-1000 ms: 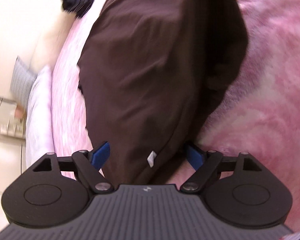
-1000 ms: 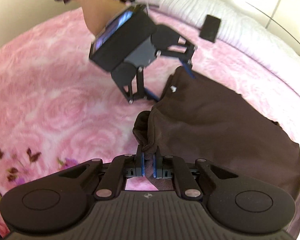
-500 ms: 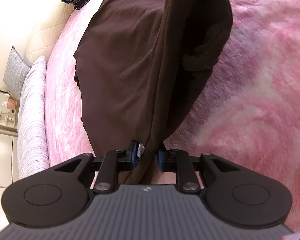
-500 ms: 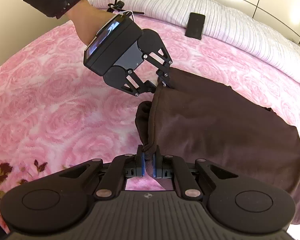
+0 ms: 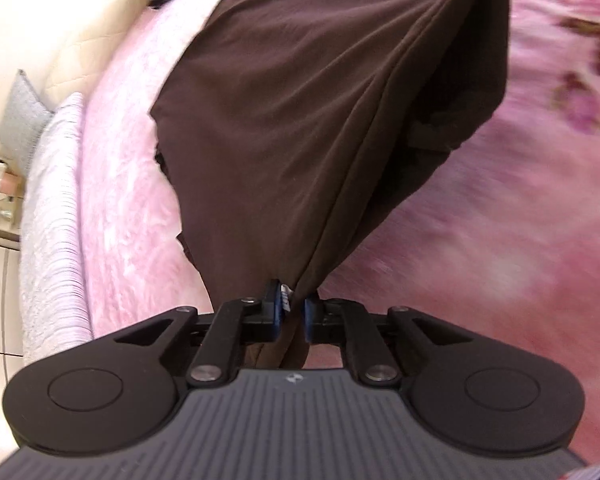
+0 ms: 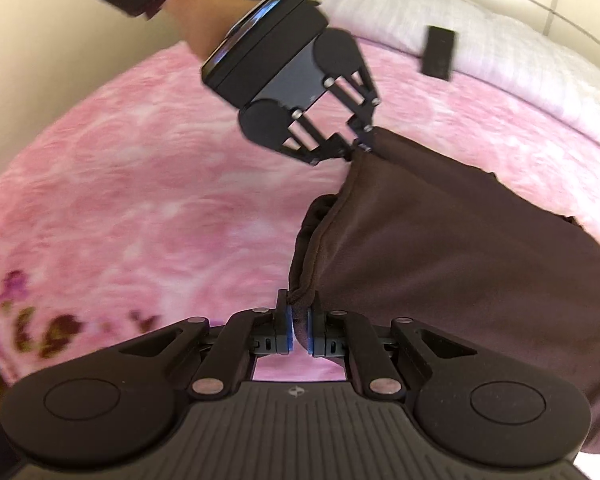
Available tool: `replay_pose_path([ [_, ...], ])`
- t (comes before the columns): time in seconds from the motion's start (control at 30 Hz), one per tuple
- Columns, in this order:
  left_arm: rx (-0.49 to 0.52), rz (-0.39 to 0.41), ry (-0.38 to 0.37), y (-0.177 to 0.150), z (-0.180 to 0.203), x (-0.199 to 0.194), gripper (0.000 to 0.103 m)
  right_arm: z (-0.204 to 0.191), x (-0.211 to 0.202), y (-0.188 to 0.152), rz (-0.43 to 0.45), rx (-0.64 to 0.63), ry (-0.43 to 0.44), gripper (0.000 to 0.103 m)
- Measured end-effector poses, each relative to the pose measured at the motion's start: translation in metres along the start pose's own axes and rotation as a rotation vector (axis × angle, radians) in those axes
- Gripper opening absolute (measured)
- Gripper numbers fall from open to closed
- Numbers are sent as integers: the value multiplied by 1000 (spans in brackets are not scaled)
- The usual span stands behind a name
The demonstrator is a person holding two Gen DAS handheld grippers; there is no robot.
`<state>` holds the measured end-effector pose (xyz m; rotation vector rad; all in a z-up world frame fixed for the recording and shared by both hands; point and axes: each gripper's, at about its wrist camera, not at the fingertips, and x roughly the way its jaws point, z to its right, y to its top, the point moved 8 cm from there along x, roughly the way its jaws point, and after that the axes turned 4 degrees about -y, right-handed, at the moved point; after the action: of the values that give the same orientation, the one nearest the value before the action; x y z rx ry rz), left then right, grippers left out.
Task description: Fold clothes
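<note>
A dark brown, soft cloth garment [image 6: 440, 264] hangs stretched by two pinched corners above the pink rose-patterned blanket [image 6: 148, 208], its far end draped there.

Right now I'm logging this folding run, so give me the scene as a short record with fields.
surface: pink rose blanket on a bed
garment: brown garment, partly lifted, the rest lying on the blanket
left gripper: jaws have just been closing, now pinching one corner
right gripper: shut on the hem at another corner
other items: black phone on the white striped cover
</note>
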<state>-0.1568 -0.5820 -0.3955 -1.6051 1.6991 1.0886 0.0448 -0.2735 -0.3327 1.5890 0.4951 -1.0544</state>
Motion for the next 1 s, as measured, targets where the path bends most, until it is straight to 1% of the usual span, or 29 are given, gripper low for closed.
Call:
replay_pose_path([
  [0.07, 10, -16, -11, 0, -3, -12, 7, -7, -7, 2, 19, -2, 26, 8],
  [0.17, 26, -28, 14, 15, -34, -23, 8, 1, -23, 9, 56, 28, 17, 7],
  [0.27, 68, -31, 36, 46, -81, -24, 8, 34, -52, 14, 107, 100, -43, 7],
  [0.3, 76, -32, 33, 62, -99, -22, 8, 50, -64, 15, 124, 136, -69, 7],
  [0.4, 108, -34, 20, 111, -147, -8, 8, 103, -97, 5, 159, 296, -129, 7],
  [0.5, 137, -48, -27, 163, -190, 17, 8, 164, -125, -18, 186, 508, -166, 7],
  [0.6, 154, -64, -90, 213, -224, 50, 8, 216, -141, -51, 201, 637, -205, 7],
  [0.7, 207, -76, -153, 256, -248, 94, 8, 262, -143, -85, 199, 752, -204, 7],
  [0.83, 242, -104, -250, 280, -249, 151, 8, 304, -129, -126, 176, 839, -173, 7],
  [1.0, 256, -126, -344, 296, -243, 203, 8, 342, -108, -173, 156, 947, -133, 7],
])
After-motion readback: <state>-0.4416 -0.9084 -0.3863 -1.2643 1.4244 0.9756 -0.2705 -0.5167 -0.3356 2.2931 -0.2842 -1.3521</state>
